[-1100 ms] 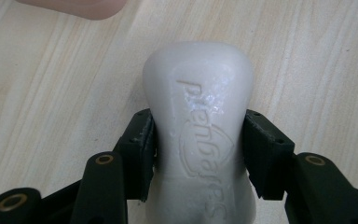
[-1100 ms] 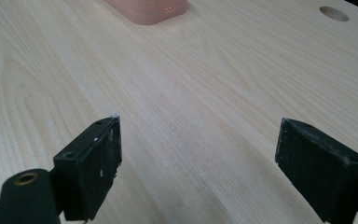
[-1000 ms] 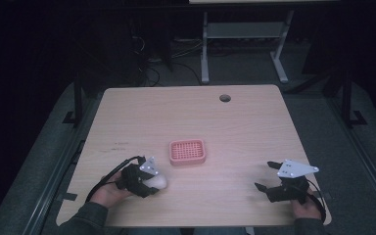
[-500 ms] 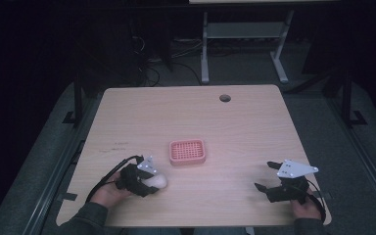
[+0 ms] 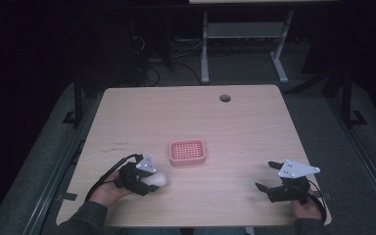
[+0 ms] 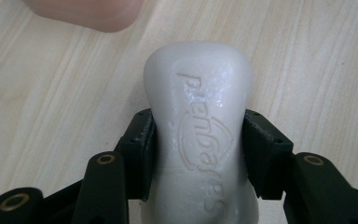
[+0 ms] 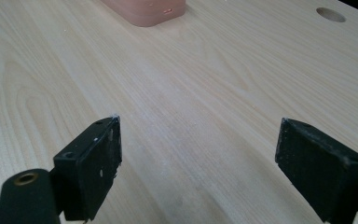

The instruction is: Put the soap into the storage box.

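Wood-grain bench, dark room. Left hand-held gripper clamped on white soap bar near front-left edge, beside pink soap dish. Right hand-held gripper jaws apart, holding nothing.

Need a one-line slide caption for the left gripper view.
Left gripper fingers clamp a white embossed soap bar above the wooden table.

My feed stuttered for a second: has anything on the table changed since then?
Nothing has visibly moved. The left gripper is shut on the white soap bar, as before. The right gripper rests open near the table's near edge, and the pink soap dish sits mid-table where it was.
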{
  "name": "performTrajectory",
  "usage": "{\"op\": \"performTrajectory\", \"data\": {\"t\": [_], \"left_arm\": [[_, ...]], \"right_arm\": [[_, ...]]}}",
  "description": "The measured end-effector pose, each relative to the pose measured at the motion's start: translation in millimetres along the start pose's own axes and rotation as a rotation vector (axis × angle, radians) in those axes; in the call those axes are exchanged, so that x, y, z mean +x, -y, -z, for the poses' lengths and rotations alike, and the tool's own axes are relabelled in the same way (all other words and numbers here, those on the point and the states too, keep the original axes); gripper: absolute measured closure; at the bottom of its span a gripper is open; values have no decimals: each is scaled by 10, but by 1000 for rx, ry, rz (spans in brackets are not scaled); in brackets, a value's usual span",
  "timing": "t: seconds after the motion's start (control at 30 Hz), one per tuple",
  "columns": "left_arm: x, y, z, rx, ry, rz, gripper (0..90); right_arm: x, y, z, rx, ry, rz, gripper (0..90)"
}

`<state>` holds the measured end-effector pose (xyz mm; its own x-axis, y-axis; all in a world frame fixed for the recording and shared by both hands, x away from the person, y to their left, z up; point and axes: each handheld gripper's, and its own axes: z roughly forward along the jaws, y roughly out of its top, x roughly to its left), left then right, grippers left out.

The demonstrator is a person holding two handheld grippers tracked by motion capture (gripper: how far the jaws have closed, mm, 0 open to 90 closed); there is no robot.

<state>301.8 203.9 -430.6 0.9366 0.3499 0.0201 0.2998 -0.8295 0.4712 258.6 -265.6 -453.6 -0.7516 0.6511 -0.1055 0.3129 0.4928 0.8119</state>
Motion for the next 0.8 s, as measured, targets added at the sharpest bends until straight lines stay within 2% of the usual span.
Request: {"op": "performTrajectory", "data": {"t": [0.5,0.67,0.7,0.8], "left_arm": [[84,-220,-39,23,23,-20,494],[112,-311,-18,20,15,-39,494],[117,-323,-20,16,23,-29,494],[143,-363,-14,25,19,-34,494]], "right_arm": [[-5,4,15,-12,2,-7,137],[-6,4,16,-14,0,-8,137],[-7,4,16,-15,0,-9,137],[-6,4,18,-16,-1,-13,137]]}}
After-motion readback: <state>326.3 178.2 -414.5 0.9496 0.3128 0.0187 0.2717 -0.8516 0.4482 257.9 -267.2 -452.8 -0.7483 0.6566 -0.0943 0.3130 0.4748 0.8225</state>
